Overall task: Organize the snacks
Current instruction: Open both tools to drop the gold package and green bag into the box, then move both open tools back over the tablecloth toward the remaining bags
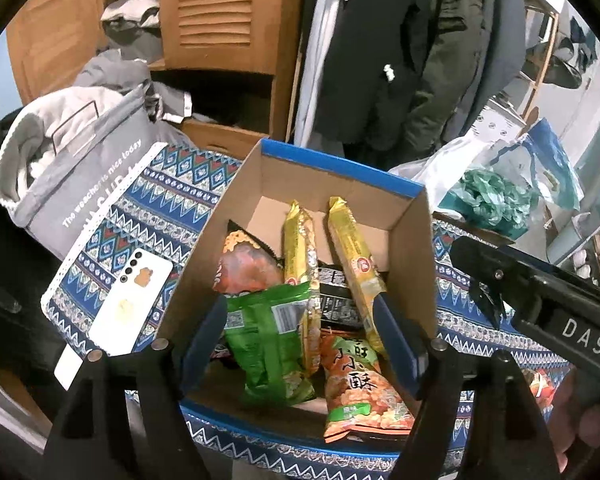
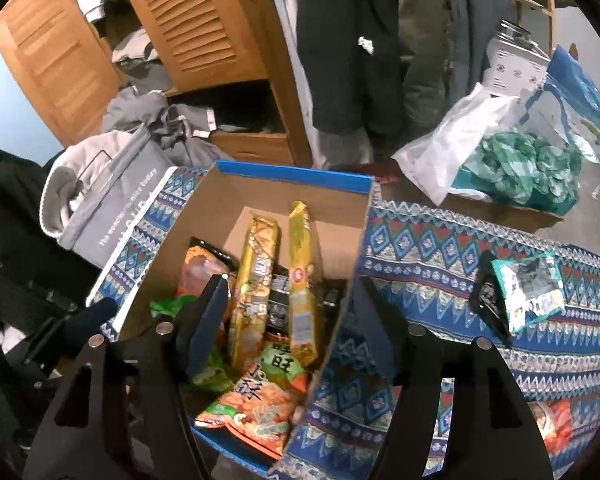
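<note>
A cardboard box (image 1: 340, 164) with a blue rim stands on the patterned tablecloth (image 1: 140, 208). It holds several snacks: a green packet (image 1: 268, 344), two long yellow packets (image 1: 300, 264), an orange packet (image 1: 360, 392) with Chinese characters, a red-orange one (image 1: 244, 264) and a black one (image 1: 336, 300). My left gripper (image 1: 300, 336) hovers open over the box's near end, pressing nothing. My right gripper (image 2: 288, 320) is open too; its left finger is over the snacks and its right finger is outside the box's (image 2: 292, 172) right wall. A teal packet (image 2: 528, 292) and a red-orange packet (image 2: 552, 420) lie on the cloth to the right.
A white phone (image 1: 132, 300) lies left of the box. A grey fabric basket (image 1: 80, 168) of clothes stands at the table's left edge. Plastic bags (image 2: 512, 160) sit at the back right. Behind are a louvred wooden wardrobe (image 1: 216, 12) and hanging coats (image 1: 400, 60).
</note>
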Available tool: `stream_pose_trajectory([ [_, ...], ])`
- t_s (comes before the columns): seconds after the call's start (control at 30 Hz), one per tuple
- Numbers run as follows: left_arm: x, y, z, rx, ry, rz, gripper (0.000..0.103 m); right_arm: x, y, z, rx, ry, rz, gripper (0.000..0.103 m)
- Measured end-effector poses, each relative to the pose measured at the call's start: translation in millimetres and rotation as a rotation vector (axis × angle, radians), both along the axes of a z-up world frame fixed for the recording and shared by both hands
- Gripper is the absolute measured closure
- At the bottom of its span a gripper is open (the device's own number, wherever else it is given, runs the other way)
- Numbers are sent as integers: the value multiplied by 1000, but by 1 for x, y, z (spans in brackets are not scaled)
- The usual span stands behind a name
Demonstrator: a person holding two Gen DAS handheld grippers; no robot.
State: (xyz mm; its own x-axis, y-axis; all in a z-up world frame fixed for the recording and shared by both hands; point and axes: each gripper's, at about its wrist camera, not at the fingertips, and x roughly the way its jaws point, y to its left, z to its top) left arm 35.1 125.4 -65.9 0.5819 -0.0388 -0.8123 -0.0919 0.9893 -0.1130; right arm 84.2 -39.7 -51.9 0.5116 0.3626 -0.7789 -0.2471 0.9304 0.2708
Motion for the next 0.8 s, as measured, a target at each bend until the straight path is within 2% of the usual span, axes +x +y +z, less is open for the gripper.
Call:
stream_pose_trajectory([
  [0.17,-2,-11,4,11,-8,-23,25,-7,-12,5,-9,-9,-18,31],
  [0.5,-5,-38,2,17,5,-79,25,-21,-45,6,-37,-7,-63,31],
  [0.8,-7,-78,-1,24,26,-159,25,-36,-94,-1,-66,19,-151,29],
])
